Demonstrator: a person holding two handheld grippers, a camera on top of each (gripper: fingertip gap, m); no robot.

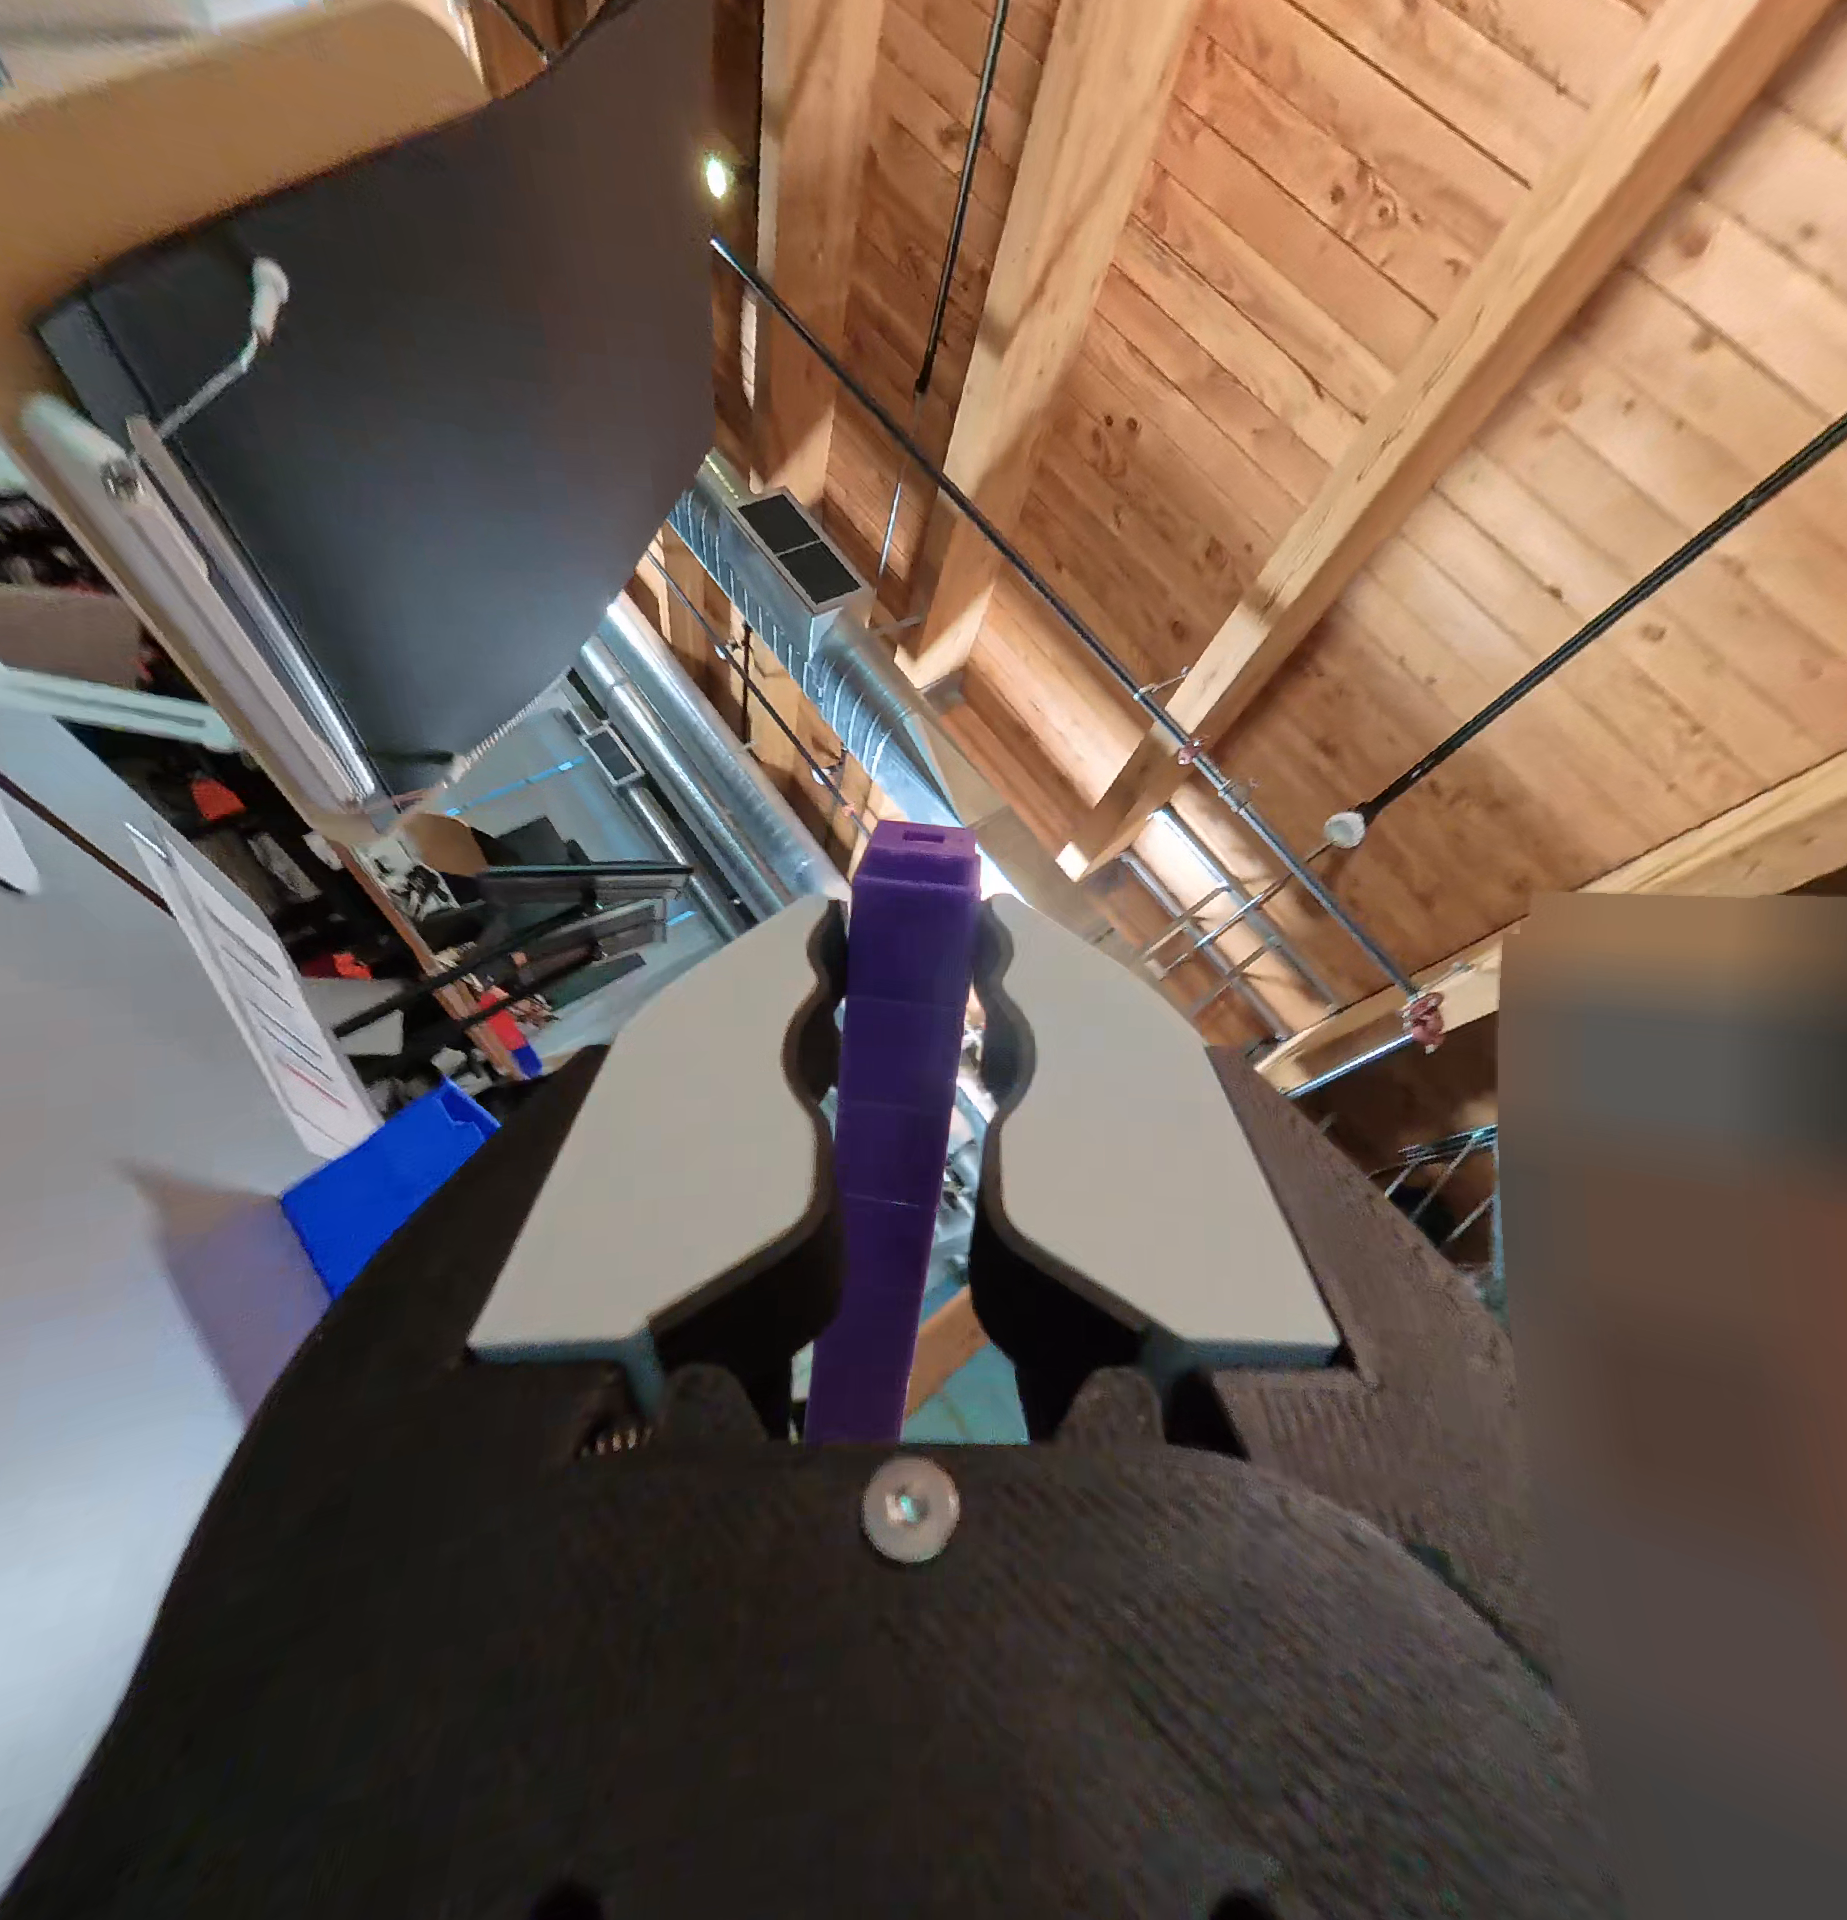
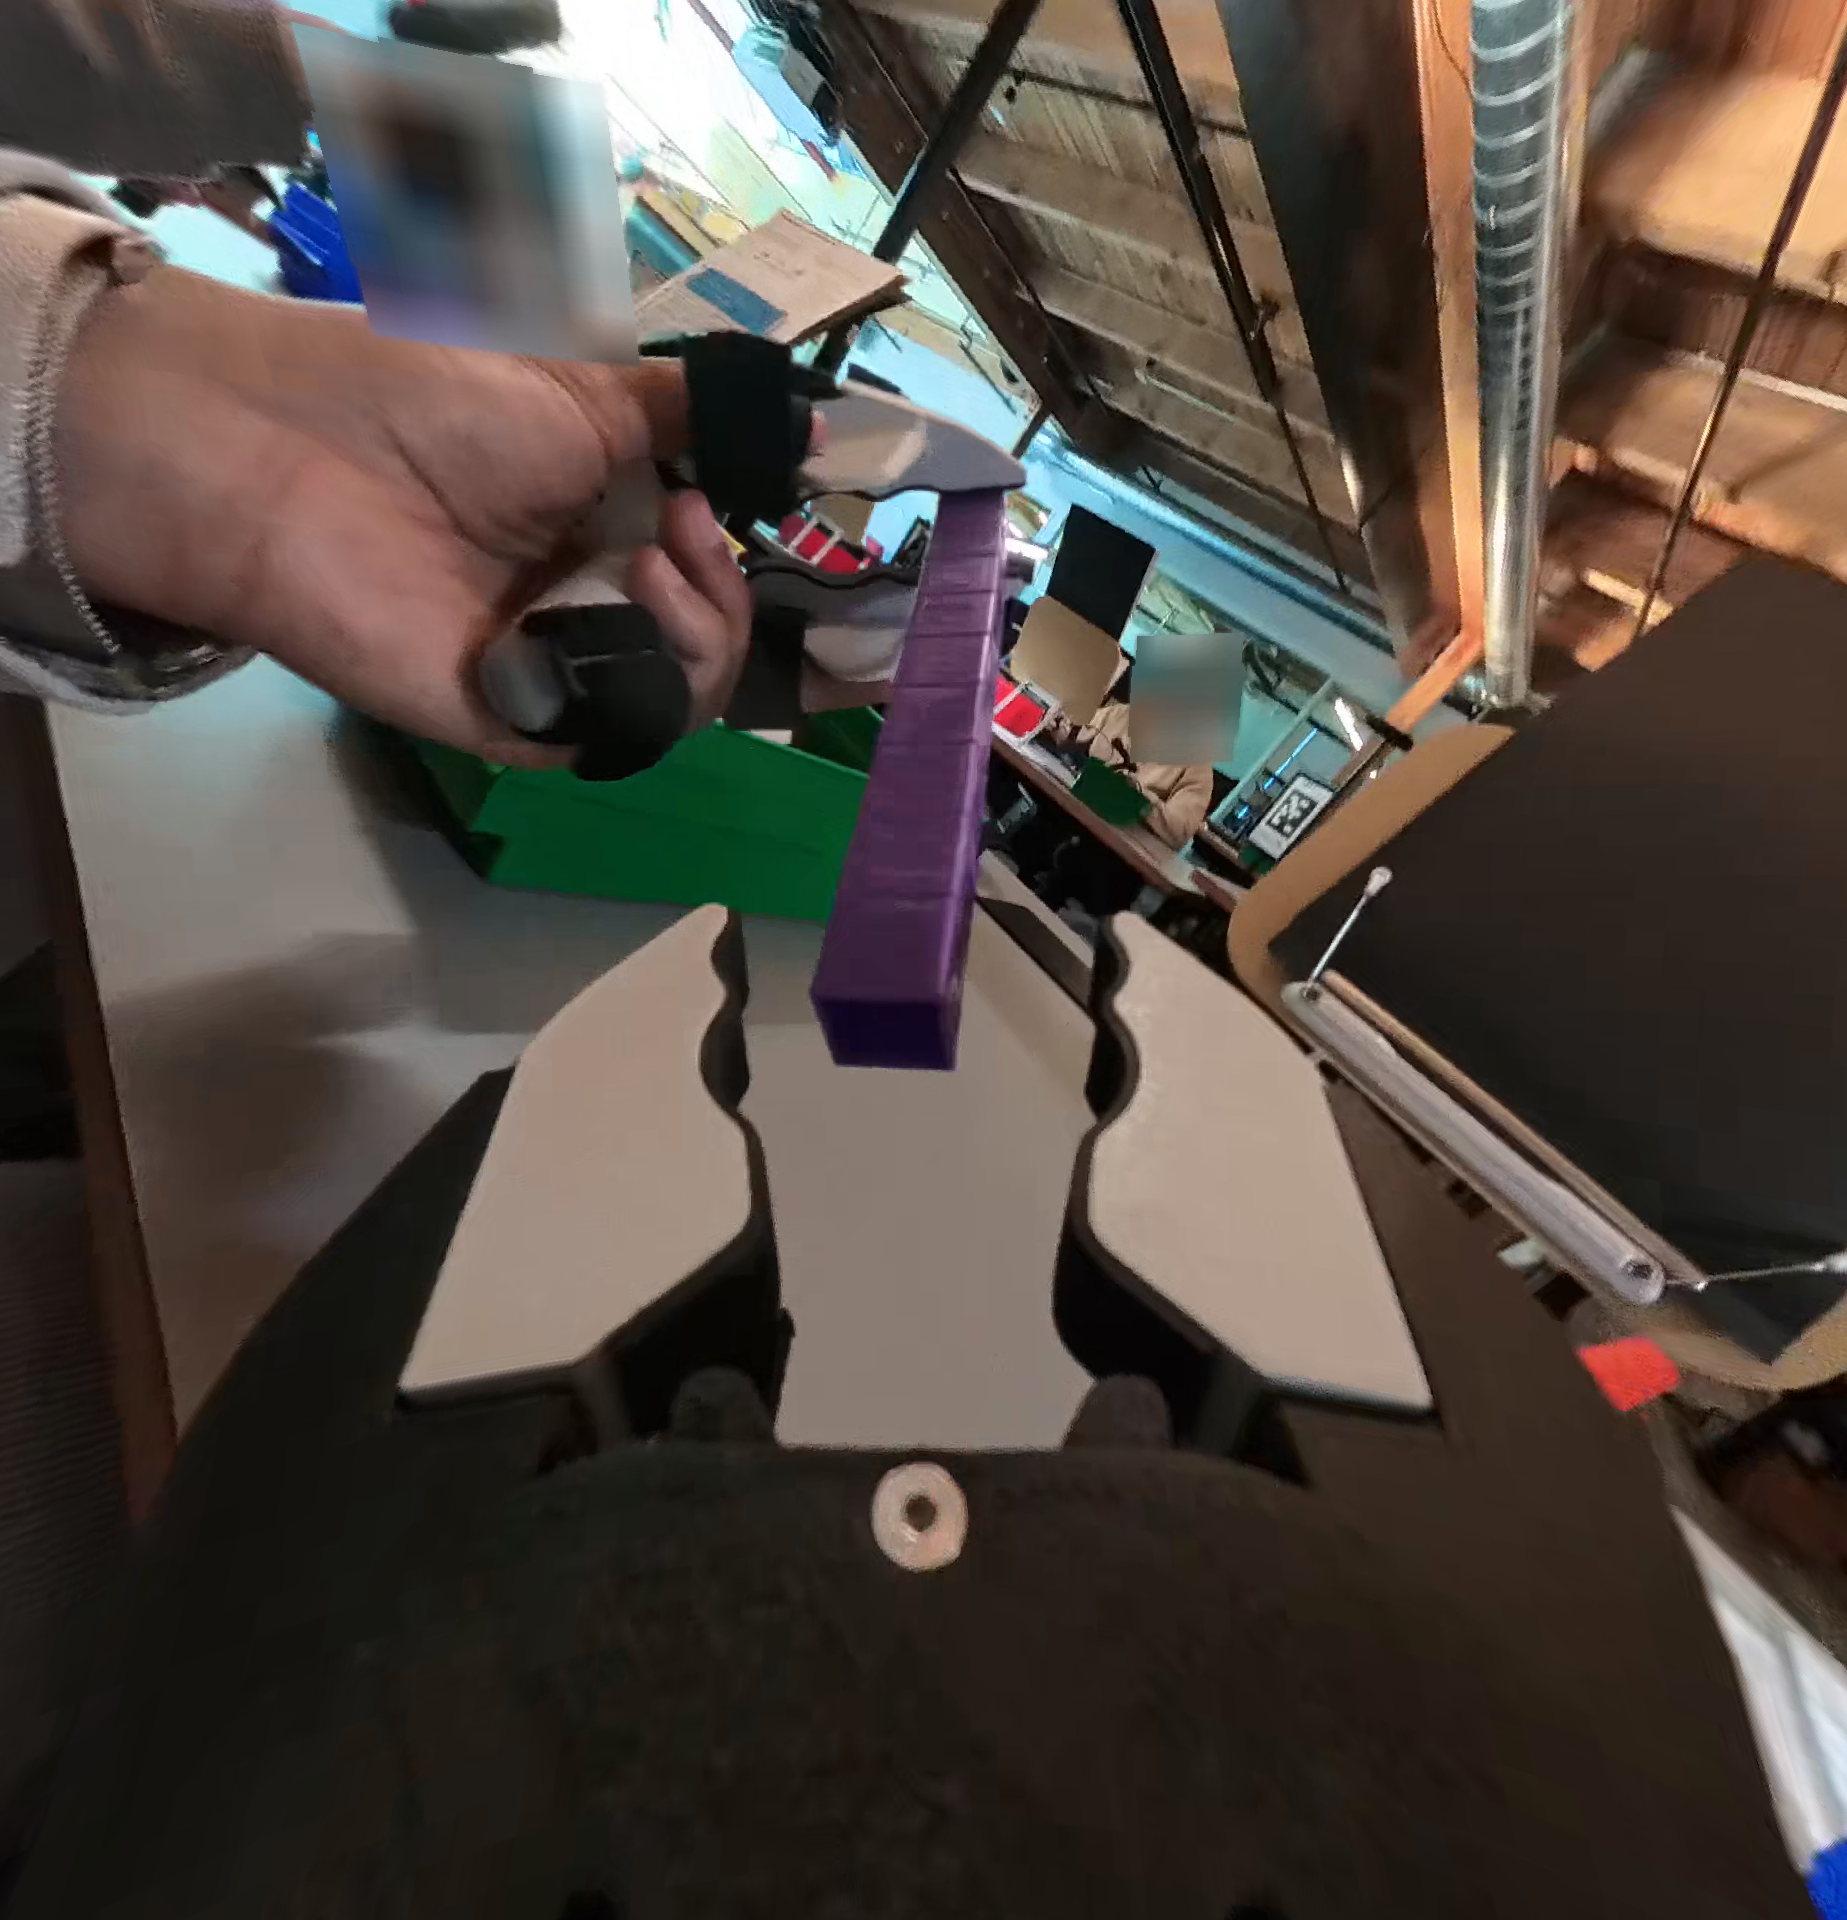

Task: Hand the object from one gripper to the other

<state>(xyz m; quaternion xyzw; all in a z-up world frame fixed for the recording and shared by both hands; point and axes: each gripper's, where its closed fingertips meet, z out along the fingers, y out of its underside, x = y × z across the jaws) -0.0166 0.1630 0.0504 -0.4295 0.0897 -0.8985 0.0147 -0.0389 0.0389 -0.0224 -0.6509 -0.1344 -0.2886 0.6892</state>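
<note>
A long purple bar (image 1: 893,1122) made of joined square segments runs between my left gripper's fingers. My left gripper (image 1: 906,935) is shut on it and points up toward the wooden ceiling. In the right wrist view the same bar (image 2: 924,790) slants down from the left gripper (image 2: 950,520), which a person's hand (image 2: 379,520) holds at upper left. My right gripper (image 2: 914,945) is open. The bar's lower end hangs just above and between its fingertips, touching neither finger.
A green bin (image 2: 670,821) stands on the grey table (image 2: 275,894) below the held bar. A blue bin (image 1: 389,1174) sits at the table edge in the left wrist view. A dark panel with a metal bar (image 2: 1470,1132) stands close on the right. Wooden beams (image 1: 1418,364) are overhead. Spacing between my two grippers at the tips: around 15 cm.
</note>
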